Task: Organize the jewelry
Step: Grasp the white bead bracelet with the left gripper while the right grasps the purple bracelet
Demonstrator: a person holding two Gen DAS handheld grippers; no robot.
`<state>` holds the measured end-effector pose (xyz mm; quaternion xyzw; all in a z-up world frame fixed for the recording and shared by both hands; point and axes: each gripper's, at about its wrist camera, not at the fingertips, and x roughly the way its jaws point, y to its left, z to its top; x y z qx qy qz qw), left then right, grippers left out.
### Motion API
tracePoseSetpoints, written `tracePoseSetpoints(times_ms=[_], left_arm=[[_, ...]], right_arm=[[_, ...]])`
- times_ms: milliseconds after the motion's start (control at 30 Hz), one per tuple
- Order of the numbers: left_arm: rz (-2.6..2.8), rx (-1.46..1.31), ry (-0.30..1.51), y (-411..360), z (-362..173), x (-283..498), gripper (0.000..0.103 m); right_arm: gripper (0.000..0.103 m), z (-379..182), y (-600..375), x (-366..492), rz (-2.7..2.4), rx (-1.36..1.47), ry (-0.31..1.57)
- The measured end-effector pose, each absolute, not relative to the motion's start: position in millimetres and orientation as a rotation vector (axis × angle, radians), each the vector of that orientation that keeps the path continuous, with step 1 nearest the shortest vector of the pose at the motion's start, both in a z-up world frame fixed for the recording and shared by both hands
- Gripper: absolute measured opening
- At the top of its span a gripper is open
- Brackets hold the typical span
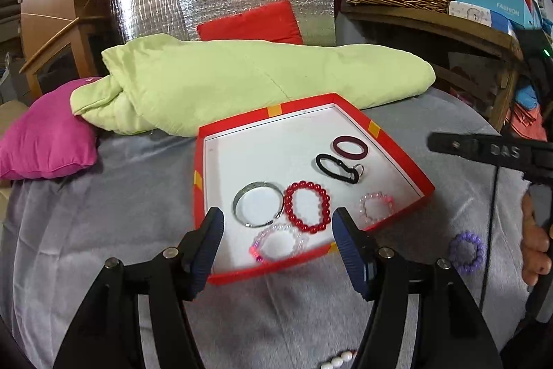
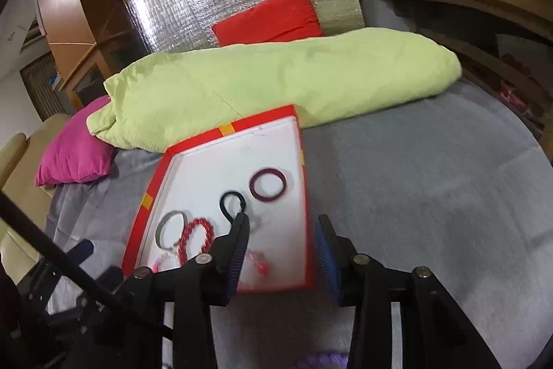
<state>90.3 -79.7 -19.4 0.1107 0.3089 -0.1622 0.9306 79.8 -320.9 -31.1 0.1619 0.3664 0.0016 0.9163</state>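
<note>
jewelry: silver bangle [image 1: 257, 208], red bead bracelet [image 1: 307, 207], two pink bead bracelets, black hair tie [image 1: 337, 167] and maroon ring [image 1: 349, 147] lie inside red box [image 1: 198, 182].
purple bead bracelet [image 1: 466, 252]: on grey cloth [image 1: 103, 213], outside box.
left gripper [image 1: 278, 239]: fingers apart, nothing between.
right gripper [image 2: 281, 251]: fingers apart, empty.

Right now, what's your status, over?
Left gripper open, right gripper open, both empty. Six pieces in red box; purple bead bracelet outside on grey cloth. Nothing in the way.
</note>
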Motion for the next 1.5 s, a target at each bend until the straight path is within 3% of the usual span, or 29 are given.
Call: tracePoseSetpoints(times_ms=[167, 300, 400, 633, 733, 1000, 1067, 1100, 1133, 1200, 1233, 1333, 1500], left_arm=[[-0.325, 0.22, 0.643, -70, -22, 77, 0.067], [-0.333, 0.202, 0.671, -62, -28, 62, 0.072], [-0.391, 0.166, 0.734, -57, -41, 46, 0.077], [-0.5, 0.139, 0.934, -64, -88, 20, 0.078], [-0.52, 0.134, 0.944, -70, -95, 12, 0.078], [-0.487, 0.179, 0.928, -74, -106, 15, 0.079], [-0.483, 0.178, 0.913, -72, -106, 16, 0.079], [-0.481, 0.178, 0.903, -71, -106, 16, 0.076], [-0.472, 0.185, 0.893, -71, -107, 17, 0.068], [-0.45, 0.197, 0.875, -69, -105, 19, 0.054], [-0.442, 0.188, 0.873, -66, -104, 21, 0.049], [-0.414, 0.157, 0.874, -57, -102, 28, 0.02], [-0.408, 0.101, 0.87, -45, -98, 40, 0.019]], right_arm=[[0.051, -37, -329, 52, -0.026, 0.311, 0.779], [0.06, -45, -336, 31, -0.043, 0.3, 0.812], [0.061, -53, -342, 15, -0.057, 0.296, 0.836], [0.066, -73, -339, 1, -0.027, 0.227, 0.896], [0.075, -80, -328, 4, 0.009, 0.188, 0.93], [0.078, -99, -297, 9, 0.019, 0.01, 0.954], [0.072, -101, -293, 6, 0.014, -0.03, 0.935], [0.058, -101, -291, 5, 0.02, -0.041, 0.922], [0.042, -100, -288, 4, 0.033, -0.053, 0.913], [0.023, -97, -285, 5, 0.042, -0.067, 0.908], [0.021, -96, -284, 5, 0.041, -0.073, 0.907], [0.021, -93, -283, 7, 0.042, -0.058, 0.902], [0.02, -81, -280, 7, 0.078, 0.004, 0.862]])
